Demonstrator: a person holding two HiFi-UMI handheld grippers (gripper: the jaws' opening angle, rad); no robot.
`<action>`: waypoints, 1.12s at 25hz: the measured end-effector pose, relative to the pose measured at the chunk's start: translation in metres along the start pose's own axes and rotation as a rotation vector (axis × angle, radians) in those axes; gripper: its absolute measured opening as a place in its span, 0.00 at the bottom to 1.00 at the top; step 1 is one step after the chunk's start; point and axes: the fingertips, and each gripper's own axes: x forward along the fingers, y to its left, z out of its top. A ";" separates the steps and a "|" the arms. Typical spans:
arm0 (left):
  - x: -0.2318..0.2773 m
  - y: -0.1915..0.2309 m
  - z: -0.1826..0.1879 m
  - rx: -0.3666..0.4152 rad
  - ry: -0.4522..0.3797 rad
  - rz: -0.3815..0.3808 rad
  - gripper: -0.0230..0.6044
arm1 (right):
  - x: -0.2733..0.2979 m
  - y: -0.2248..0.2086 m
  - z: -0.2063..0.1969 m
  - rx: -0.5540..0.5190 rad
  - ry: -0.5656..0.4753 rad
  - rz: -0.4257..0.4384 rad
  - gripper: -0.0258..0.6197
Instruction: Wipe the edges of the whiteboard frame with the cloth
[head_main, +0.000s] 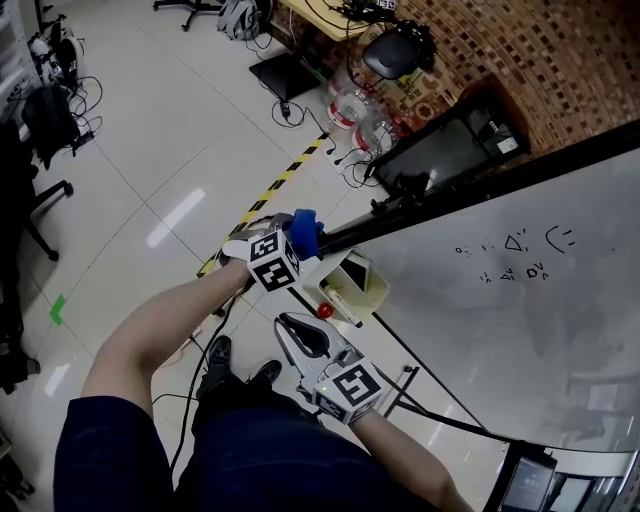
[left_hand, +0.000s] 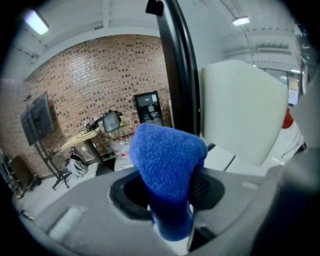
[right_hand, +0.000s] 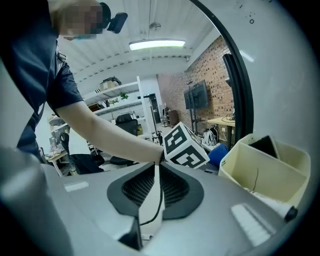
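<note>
Closest in: right gripper, jaws pressed together with nothing between them, so it's idle. It hangs near the whiteboard's lower edge, just below a cream box at the board's corner. There's a small red knob beside the box.

Left gripper: jaws clamped on the blue cloth, with a fat wad sticking out past the tips. The cloth sits at the corner end of the black frame. The whiteboard spreads out from there, with a few marker scribbles near the top edge.

Risks, my read:
- The grip is only on the wad's lower part. Drag along the frame could pull it out or roll it back, and then bare plastic scrapes the frame.
- The cream box is just beside the cloth. A loose sweep round the corner could knock it.
- Drifting off the frame onto the board would smear the scribbles.
- Cables lie on the floor beyond the corner, a trip hazard if the person walks the board's length.

Can't tell:
- Whether the cloth actually touches the frame. In the left gripper view the bar runs behind the wad.
- The left pads, which are buried in cloth.
- What's in the box, or how it's mounted.
- The board's far end, which is cut off.
</note>
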 end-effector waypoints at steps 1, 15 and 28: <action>-0.003 0.004 0.004 0.014 -0.006 0.021 0.29 | -0.002 -0.001 0.003 0.000 -0.010 -0.009 0.10; -0.031 0.004 0.053 0.470 0.092 0.120 0.29 | -0.035 -0.032 0.061 -0.021 -0.181 -0.147 0.10; -0.066 0.010 0.108 0.384 -0.027 0.118 0.29 | -0.060 -0.007 0.121 -0.133 -0.365 -0.137 0.08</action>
